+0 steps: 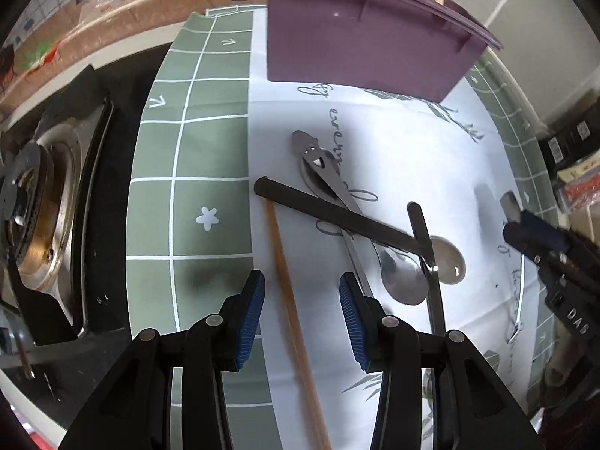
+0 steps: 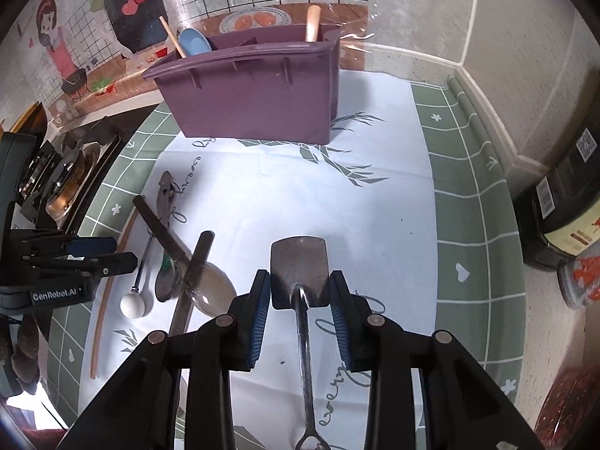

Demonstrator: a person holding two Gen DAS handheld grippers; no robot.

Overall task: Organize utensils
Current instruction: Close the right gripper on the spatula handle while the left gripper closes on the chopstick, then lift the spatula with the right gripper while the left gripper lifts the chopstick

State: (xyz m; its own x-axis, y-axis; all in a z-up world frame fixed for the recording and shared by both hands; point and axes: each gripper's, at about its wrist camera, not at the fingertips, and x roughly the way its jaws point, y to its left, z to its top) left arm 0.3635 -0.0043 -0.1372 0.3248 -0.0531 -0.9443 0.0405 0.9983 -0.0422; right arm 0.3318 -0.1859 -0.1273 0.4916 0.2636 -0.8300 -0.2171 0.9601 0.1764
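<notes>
A purple utensil caddy (image 2: pixel 255 93) stands at the back of the mat and holds a blue spoon (image 2: pixel 193 41) and wooden handles. My right gripper (image 2: pixel 300 318) is shut on the flat blade of a metal shovel-shaped spoon (image 2: pixel 300 266); its handle runs back under the gripper. My left gripper (image 1: pixel 302 317) is open, pointing down, with a wooden chopstick (image 1: pixel 285 281) lying on the mat between its fingers. Just right of it lies a crossed pile: two metal spoons (image 1: pixel 401 273), a black-handled utensil (image 1: pixel 330 213) and a clear spoon (image 1: pixel 448 258). The caddy (image 1: pixel 367 45) is ahead.
A gas stove (image 1: pixel 41 202) sits off the mat's left edge. A white ball-ended utensil (image 2: pixel 132 305) lies by the pile. A dark bottle (image 2: pixel 562 202) and a jar of red contents (image 2: pixel 581 277) stand at the right wall. The white cloth (image 2: pixel 375 206) before the caddy is bare.
</notes>
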